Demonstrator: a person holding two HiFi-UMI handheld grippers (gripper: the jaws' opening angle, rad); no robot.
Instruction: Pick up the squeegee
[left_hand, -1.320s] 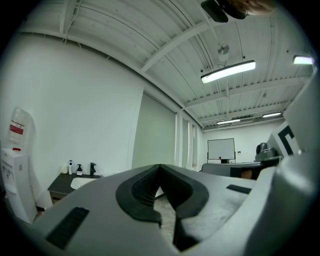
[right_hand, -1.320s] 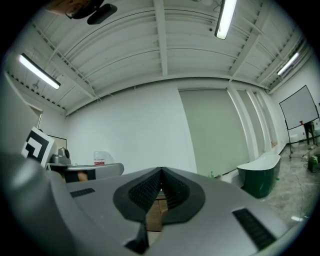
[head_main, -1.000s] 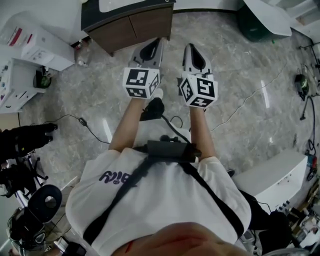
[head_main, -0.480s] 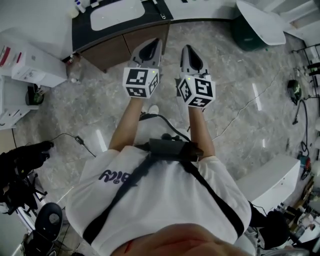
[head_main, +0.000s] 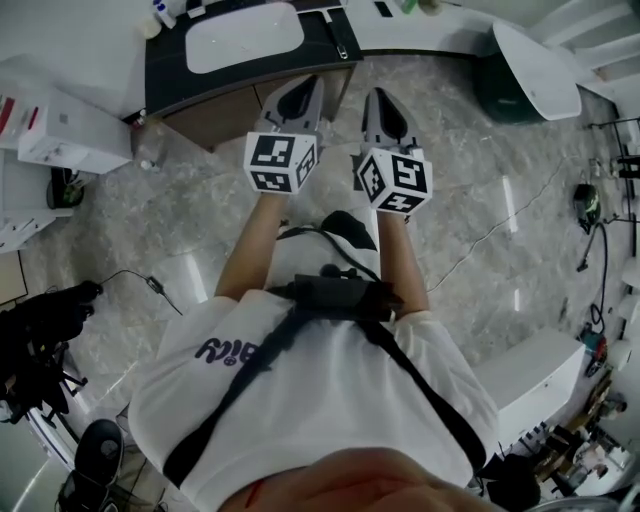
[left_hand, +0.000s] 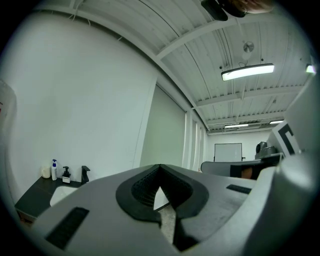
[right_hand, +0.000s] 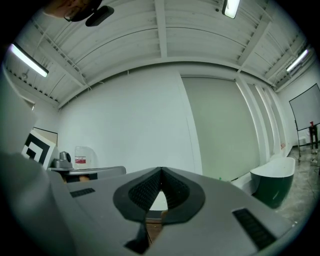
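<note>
You hold both grippers level and side by side in front of your chest, their marker cubes just apart. Your left gripper (head_main: 306, 84) has its jaws pressed together at the tips with nothing between them, as the left gripper view (left_hand: 159, 168) shows. Your right gripper (head_main: 379, 96) is likewise closed and empty, its ribbed pads meeting in the right gripper view (right_hand: 161, 171). Both point toward a vanity with a dark counter (head_main: 165, 72) and wooden front, which carries a white basin (head_main: 245, 36). At the counter's left end stand a white pump bottle (left_hand: 54, 170), a smaller dark-topped dispenser (left_hand: 66, 175) and a black faucet (left_hand: 85, 173). A slim dark tool (head_main: 339, 38) lies on the counter just right of the basin, near the tip of your left gripper in the head view; it may be the squeegee, but it is too small to tell. A dark green bathtub (head_main: 520, 72) with a white rim stands to the right on the grey marble floor (head_main: 480, 190), and white boxes (head_main: 62, 120) sit to the left.
</note>
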